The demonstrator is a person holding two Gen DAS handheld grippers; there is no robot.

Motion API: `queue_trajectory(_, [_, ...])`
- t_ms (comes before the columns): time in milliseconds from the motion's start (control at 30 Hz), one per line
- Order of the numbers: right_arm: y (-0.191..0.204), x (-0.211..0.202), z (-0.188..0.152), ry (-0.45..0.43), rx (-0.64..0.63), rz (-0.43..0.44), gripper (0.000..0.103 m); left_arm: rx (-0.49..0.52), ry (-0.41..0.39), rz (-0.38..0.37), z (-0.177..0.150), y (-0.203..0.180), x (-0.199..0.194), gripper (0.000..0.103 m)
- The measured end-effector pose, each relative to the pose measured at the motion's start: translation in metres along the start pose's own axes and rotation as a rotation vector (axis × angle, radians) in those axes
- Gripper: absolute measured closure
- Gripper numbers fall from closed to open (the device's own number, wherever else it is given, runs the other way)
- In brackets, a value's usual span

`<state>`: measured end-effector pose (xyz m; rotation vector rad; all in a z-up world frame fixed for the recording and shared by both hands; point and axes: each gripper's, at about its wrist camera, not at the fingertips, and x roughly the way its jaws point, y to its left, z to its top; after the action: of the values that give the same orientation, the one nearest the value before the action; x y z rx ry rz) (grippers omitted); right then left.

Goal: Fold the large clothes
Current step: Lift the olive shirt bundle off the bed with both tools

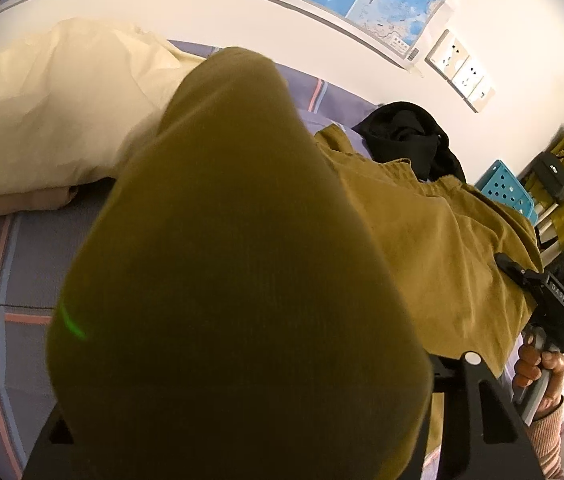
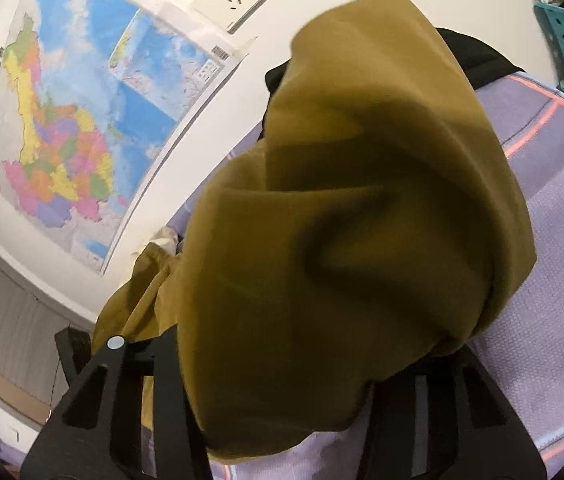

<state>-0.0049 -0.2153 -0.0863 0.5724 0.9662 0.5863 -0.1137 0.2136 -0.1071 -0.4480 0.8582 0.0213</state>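
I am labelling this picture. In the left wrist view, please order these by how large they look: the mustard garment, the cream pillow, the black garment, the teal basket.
1. mustard garment, though nearness to the lens inflates it
2. cream pillow
3. black garment
4. teal basket, partly hidden

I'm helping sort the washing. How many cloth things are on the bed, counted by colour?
Mustard-yellow corduroy garment: 1
Black crumpled garment: 1
Cream puffy cloth bundle: 1
Tan folded cloth: 1
Total: 4
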Motion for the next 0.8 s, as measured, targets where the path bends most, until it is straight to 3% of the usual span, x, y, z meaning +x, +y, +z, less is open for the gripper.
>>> queue_trajectory(67, [-0.007,0.005,0.002,0.029,0.027,-0.004,0.050,-0.005,0.009,-0.011,0.000,0.002,0.001,0.041])
queue_trajectory(100, [-0.009,0.009,0.002,0.046,0.031,0.003,0.041,-0.007,0.017,-0.012,0.001,0.003,0.002,0.038])
queue_trajectory(167, [-0.012,0.015,0.002,0.063,0.045,0.021,0.039,-0.006,0.028,-0.024,0.000,0.005,0.003,0.028])
queue_trajectory(233, [-0.008,0.019,0.002,0.071,0.020,0.013,0.039,0.012,0.028,-0.007,0.000,0.001,0.004,0.028])
queue_trajectory(400, [-0.004,0.017,0.001,0.070,-0.019,-0.002,0.058,0.028,0.018,0.028,0.001,-0.002,0.001,0.039])
queue_trajectory(533, [0.001,0.011,0.000,0.062,-0.045,0.001,0.060,0.048,0.019,0.052,0.002,-0.006,0.001,0.041])
queue_trajectory(800, [0.001,0.025,0.004,0.089,-0.033,-0.013,0.039,0.016,0.028,0.050,0.004,-0.007,0.006,0.031])
